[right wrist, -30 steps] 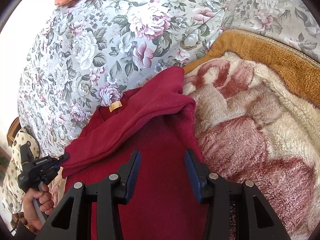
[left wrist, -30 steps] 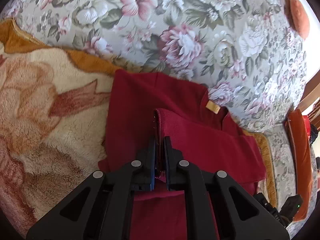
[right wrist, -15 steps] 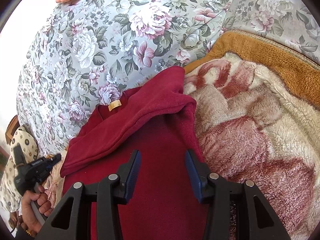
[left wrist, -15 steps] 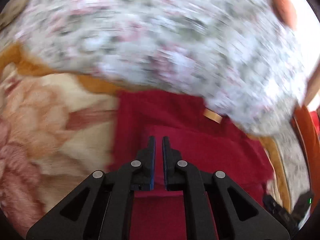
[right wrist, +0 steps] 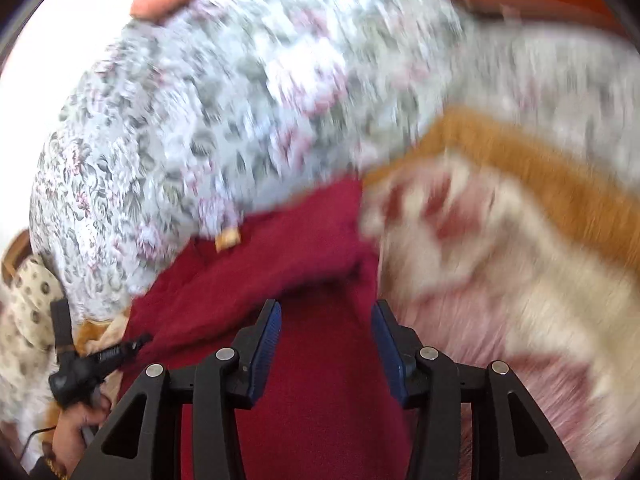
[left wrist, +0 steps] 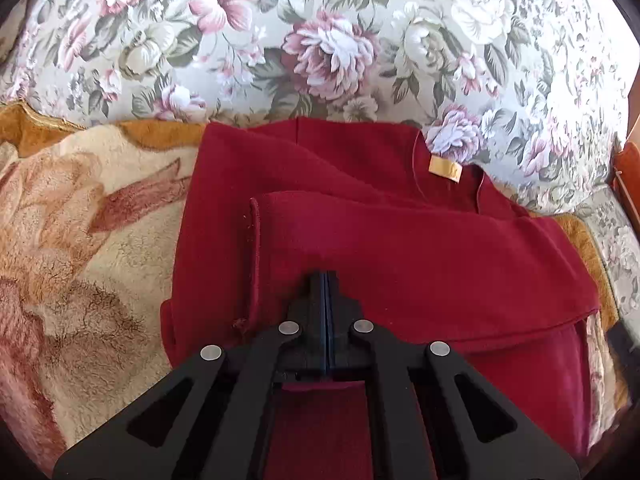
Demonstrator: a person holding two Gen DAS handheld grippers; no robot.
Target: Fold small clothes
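Note:
A dark red top point(left wrist: 344, 184) with a tan neck label point(left wrist: 445, 168) lies on a fluffy cream and pink blanket point(left wrist: 80, 248). One sleeve point(left wrist: 420, 264) is folded across its body. My left gripper point(left wrist: 326, 276) is shut with nothing between its fingers, its tips resting over the folded sleeve. In the blurred right wrist view the same top point(right wrist: 320, 380) lies under my right gripper point(right wrist: 326, 312), which is open and empty above the cloth. The left gripper point(right wrist: 100, 360) shows there at the lower left in a hand.
A floral cushion point(left wrist: 320, 40) rises behind the top. The blanket has an orange-brown border point(right wrist: 540, 168). An orange-red cushion point(left wrist: 628, 168) sits at the right edge.
My left gripper let go of the sleeve cuff, closed empty and shifted right over the folded sleeve. The right gripper stays open and is now moving, so its view is blurred.

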